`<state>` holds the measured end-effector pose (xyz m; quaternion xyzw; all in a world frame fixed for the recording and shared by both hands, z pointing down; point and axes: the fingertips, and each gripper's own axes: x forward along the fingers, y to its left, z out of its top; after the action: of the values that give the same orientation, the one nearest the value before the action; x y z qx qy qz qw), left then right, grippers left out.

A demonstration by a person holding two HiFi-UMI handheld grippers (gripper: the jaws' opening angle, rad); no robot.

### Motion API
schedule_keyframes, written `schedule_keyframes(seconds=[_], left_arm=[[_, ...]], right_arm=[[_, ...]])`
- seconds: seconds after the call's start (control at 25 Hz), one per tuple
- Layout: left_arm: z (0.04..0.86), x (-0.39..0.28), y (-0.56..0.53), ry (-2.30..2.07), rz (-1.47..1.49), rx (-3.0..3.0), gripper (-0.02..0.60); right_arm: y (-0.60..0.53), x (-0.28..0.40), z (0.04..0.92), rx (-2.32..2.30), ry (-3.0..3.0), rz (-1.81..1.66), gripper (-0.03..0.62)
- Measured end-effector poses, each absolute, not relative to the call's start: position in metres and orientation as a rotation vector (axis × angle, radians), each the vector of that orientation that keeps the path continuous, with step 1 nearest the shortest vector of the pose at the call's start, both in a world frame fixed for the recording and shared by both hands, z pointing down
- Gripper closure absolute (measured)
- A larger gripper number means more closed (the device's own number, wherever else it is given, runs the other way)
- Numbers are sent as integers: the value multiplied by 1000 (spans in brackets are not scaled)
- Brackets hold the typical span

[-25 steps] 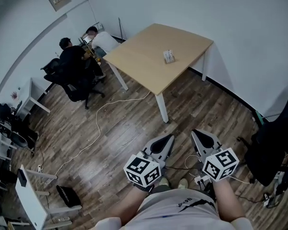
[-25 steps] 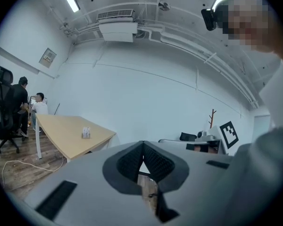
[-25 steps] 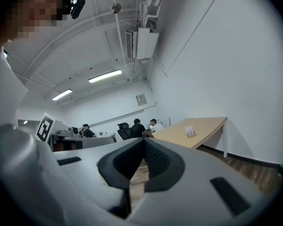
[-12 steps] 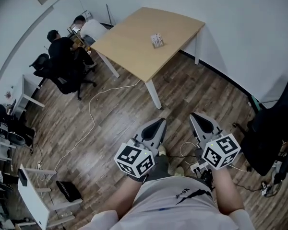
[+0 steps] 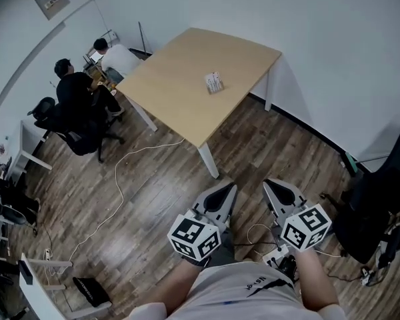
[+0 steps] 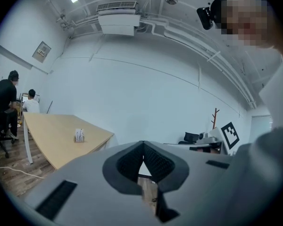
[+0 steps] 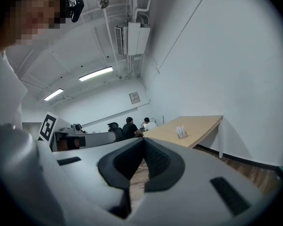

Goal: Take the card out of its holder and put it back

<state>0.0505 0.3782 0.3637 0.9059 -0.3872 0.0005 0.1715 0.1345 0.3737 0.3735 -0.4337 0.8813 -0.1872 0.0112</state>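
It seems the approach step: left gripper (image 5: 231, 190) and right gripper (image 5: 270, 185), both pressed together and empty, are well apart from the table (image 5: 180, 95); next, reach its card holder (image 5: 214, 82).

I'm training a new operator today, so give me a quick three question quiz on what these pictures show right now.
1. True or false: the card holder stands on the wooden table.
2. Pick one. The left gripper and right gripper are: A) both shut and empty; B) both wide open; C) one gripping a card.
3. How many seated people are in the room's far corner?
Key: 1 true; 2 A; 3 two.
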Motion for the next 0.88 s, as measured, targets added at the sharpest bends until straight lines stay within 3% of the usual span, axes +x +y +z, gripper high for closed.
schedule_keyframes(seconds=[0.52,0.88], left_arm=[[382,-8,173,-1002,53,2611,569],[385,-38,96,-1022,2,2586,569]], right_arm=[[182,62,390,-1445,2745,-626,582],[104,36,386,-1411,2812,-537,582]])
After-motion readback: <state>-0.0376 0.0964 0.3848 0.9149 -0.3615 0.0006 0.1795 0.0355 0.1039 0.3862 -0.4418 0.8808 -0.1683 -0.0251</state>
